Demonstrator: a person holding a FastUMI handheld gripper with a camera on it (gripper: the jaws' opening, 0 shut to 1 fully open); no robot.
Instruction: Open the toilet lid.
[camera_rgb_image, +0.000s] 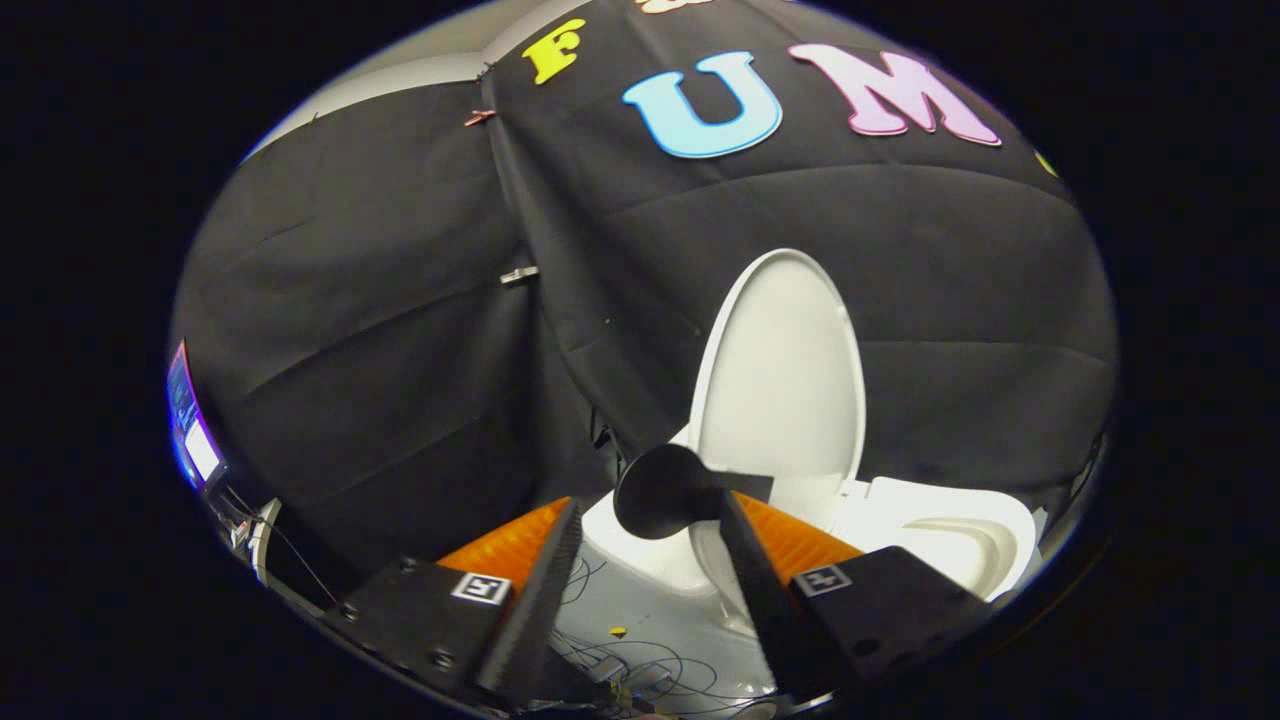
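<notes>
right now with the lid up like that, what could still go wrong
The toilet lid stands raised against the black cloth, which may not hold it, so it could drop back onto the seat. The hand-held gripper is open, fingers near the rim: a careless pull-back might snag the dark round piece ahead of them.

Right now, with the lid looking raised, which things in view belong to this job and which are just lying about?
Job:
- white oval plastic toilet lid, standing upright
- white ceramic toilet bowl beside it
- claw, fingers apart, holding nothing, lid beyond them

Lying about:
- tangle of thin dark cables on the floor below the fingers
- lit screen by the black cloth wall
</notes>
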